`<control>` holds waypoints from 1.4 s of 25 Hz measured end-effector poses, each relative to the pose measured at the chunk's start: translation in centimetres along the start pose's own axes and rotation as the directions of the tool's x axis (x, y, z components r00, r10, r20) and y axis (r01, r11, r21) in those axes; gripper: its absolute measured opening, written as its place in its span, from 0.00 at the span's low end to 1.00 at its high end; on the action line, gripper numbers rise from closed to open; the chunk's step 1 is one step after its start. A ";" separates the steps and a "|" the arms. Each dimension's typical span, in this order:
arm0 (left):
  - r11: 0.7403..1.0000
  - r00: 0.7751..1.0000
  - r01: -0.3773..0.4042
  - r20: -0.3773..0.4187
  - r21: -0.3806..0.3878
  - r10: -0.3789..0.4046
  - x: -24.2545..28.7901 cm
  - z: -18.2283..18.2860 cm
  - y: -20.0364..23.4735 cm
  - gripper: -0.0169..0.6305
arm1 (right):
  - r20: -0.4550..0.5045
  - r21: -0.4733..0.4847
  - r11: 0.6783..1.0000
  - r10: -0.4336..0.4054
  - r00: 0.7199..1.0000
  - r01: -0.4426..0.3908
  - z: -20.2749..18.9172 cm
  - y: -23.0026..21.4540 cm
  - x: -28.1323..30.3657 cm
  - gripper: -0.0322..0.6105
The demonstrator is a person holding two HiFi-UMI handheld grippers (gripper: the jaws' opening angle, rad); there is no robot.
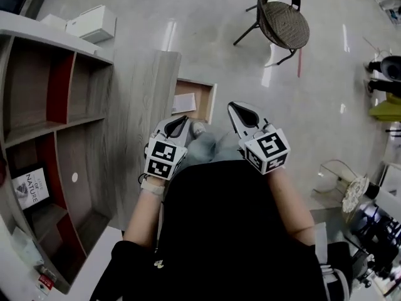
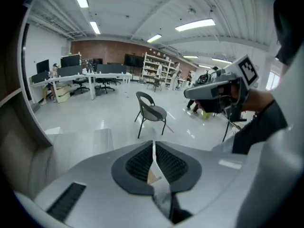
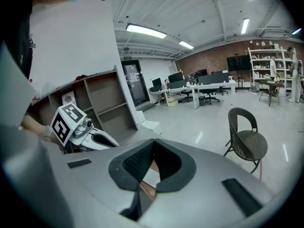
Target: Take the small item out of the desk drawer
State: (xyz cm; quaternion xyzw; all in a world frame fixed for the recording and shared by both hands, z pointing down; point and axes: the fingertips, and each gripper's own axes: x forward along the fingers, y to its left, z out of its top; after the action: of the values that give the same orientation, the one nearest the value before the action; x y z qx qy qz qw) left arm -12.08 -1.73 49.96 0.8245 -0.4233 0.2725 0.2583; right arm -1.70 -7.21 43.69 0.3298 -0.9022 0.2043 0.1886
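The desk drawer (image 1: 202,97) stands pulled out from the grey wooden desk (image 1: 141,99). A flat white item (image 1: 183,103) lies on its brown floor. My left gripper (image 1: 185,119) hovers just short of the drawer's near end, jaws shut with nothing between them. My right gripper (image 1: 232,105) is to the right of the drawer over the floor, its jaws also closed and empty. In the left gripper view the left gripper (image 2: 153,145) points out over the room, with the right gripper (image 2: 189,93) at the upper right. In the right gripper view the right gripper (image 3: 152,141) shows some of the drawer through the slot beneath its tips.
A wooden shelf unit (image 1: 56,137) with red dividers stands at the left, with white boxes (image 1: 93,22) beyond it. A wicker chair (image 1: 283,21) stands on the shiny floor ahead. The person's knees (image 1: 207,146) are just below the drawer. Equipment clutters the right edge (image 1: 369,218).
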 end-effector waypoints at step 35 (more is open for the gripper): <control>0.738 0.680 0.319 -0.686 0.594 0.259 25.0 -22.1 7.2 0.68 | -0.257 0.149 0.954 -0.216 0.942 0.259 -13.3 -8.2 -5.1 0.04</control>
State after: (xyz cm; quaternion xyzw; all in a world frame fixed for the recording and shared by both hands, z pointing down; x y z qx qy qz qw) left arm -10.92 -4.81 83.94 0.6863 -0.1399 0.7075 0.0937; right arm 10.12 -3.73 54.53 0.4254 -0.8043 0.2991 0.2877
